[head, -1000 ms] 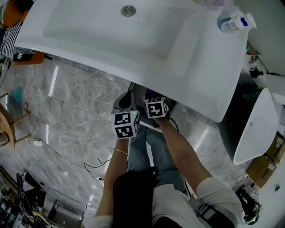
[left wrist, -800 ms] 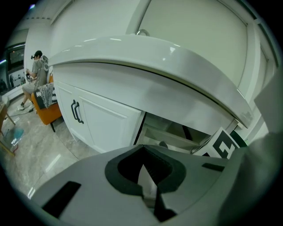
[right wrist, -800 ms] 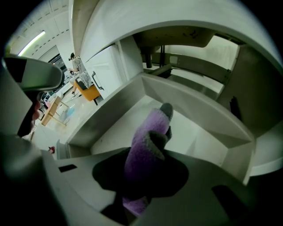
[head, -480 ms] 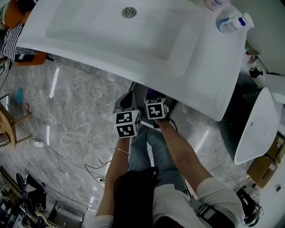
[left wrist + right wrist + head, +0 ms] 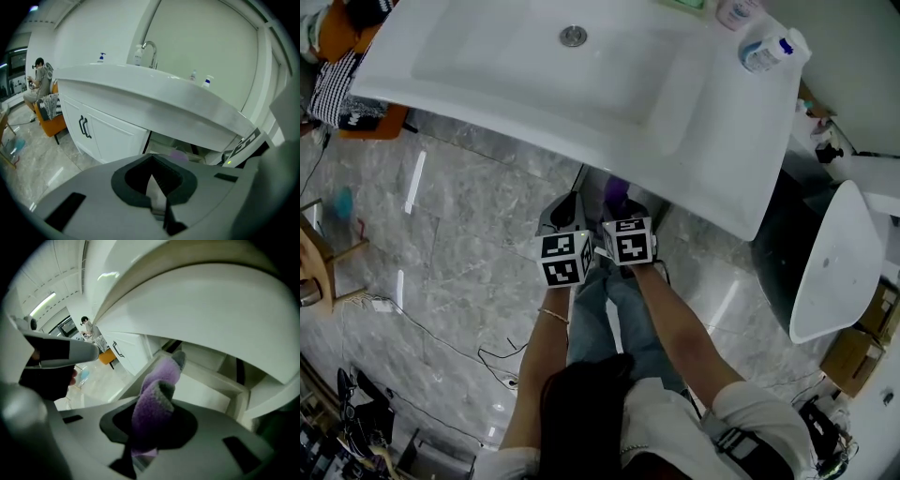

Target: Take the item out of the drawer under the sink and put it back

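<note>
Two grippers show in the head view, each topped by one cube of black-and-white square markers. The left gripper (image 5: 562,217) and the right gripper (image 5: 617,204) are side by side, just in front of the white sink (image 5: 487,75). One drain (image 5: 573,36) sits in the basin. Two bottles (image 5: 766,52) stand at its far right corner, their label print too small to read. One purple sock (image 5: 616,190) peeks out at the right gripper's tips, just under the sink's front edge.

Left gripper view: its jaws stand together with nothing between them. Ahead are one tap (image 5: 150,49), four bottles along the back of the sink, and two dark handles (image 5: 84,126) on the cupboard doors. One open drawer (image 5: 161,146) shows under the sink. One person (image 5: 41,79) sits on an orange chair (image 5: 47,123) at far left.

Right gripper view: the jaws have just been closing and stand narrow, pinching the one sock, which is purple with grey toe and heel. It sticks up out of the jaws, held clear above the pale open drawer.
</note>
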The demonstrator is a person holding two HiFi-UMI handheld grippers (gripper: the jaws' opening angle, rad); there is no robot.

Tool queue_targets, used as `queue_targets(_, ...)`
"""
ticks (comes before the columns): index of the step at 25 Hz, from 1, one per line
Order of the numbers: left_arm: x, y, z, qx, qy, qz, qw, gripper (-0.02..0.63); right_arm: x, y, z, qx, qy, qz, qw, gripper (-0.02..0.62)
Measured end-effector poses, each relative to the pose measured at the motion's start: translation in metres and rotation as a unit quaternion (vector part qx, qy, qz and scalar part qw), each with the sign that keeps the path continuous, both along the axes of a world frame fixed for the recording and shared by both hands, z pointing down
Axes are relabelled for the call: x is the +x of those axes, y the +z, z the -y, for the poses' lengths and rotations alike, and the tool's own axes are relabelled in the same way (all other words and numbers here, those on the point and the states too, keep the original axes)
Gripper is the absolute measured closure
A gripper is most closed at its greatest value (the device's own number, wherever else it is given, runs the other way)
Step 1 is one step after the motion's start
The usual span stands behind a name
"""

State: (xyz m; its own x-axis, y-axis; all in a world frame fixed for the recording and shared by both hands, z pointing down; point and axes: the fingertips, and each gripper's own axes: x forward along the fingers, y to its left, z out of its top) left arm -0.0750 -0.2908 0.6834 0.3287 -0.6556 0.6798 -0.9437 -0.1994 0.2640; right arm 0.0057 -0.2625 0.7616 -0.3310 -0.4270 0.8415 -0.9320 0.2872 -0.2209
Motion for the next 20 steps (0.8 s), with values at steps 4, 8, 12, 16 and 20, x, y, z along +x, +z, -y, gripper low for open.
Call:
queue_targets(4,-0.001,-0.016,-0.006,0.008,0.007,0.000,0.9999,0.603,0.004,-0.026,-0.008,0.018,0.006,0.014,1.000,0.499)
queue_targets(8,0.000,-0.037,-0.011,0.022,0.010,-0.001,0.9997,0.603,0.000,-0.055,-0.010,0.049,-0.017,0.010,0.999,0.499)
queue_targets(12,0.001,-0.058,-0.021,0.033,0.017,-0.004,0.9993,0.603,-0.005,-0.085,-0.016,0.064,-0.010,0.022,0.998,0.499)
queue_targets(16,0.002,-0.078,-0.028,0.046,0.025,-0.008,0.9986,0.603,-0.008,-0.116,-0.022,0.086,-0.012,0.026,0.996,0.499)
queue_targets(20,0.006,-0.099,-0.036,0.058,0.042,-0.014,0.9973,0.603,-0.009,-0.143,-0.031,0.101,-0.013,0.032,0.994,0.499)
